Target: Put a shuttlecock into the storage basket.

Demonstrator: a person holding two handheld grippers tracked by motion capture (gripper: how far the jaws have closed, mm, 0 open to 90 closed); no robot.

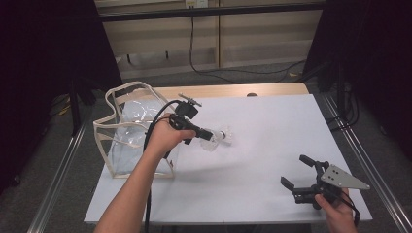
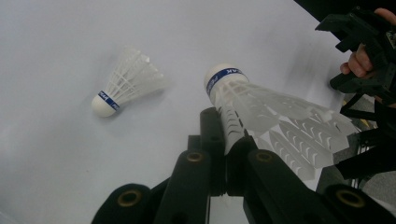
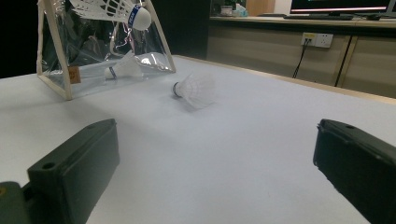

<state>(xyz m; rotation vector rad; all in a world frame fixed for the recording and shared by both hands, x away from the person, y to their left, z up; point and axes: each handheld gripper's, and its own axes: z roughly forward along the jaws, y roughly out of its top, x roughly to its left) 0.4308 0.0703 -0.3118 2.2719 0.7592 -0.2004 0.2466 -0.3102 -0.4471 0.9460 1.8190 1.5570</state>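
My left gripper (image 1: 206, 133) hangs over the white table (image 1: 272, 116), just right of a clear bag (image 1: 121, 131) with cream trim. It is shut on the skirt of a white shuttlecock (image 2: 261, 107), whose blue-banded cork points away from the jaws; the same shuttlecock (image 3: 116, 8) hangs in front of the bag (image 3: 93, 46). A second shuttlecock (image 2: 126, 84) lies on its side on the table beside it (image 3: 196, 88). A third (image 3: 122, 68) lies inside the bag. My right gripper (image 1: 296, 171) rests open near the front right corner, nothing between its jaws (image 3: 217, 158).
The bag stands at the table's left edge with its mouth upward. Metal rails (image 1: 364, 160) run along both sides of the table. Cables (image 1: 233, 73) lie on the floor behind it. A wooden strip (image 1: 233, 91) borders the far edge.
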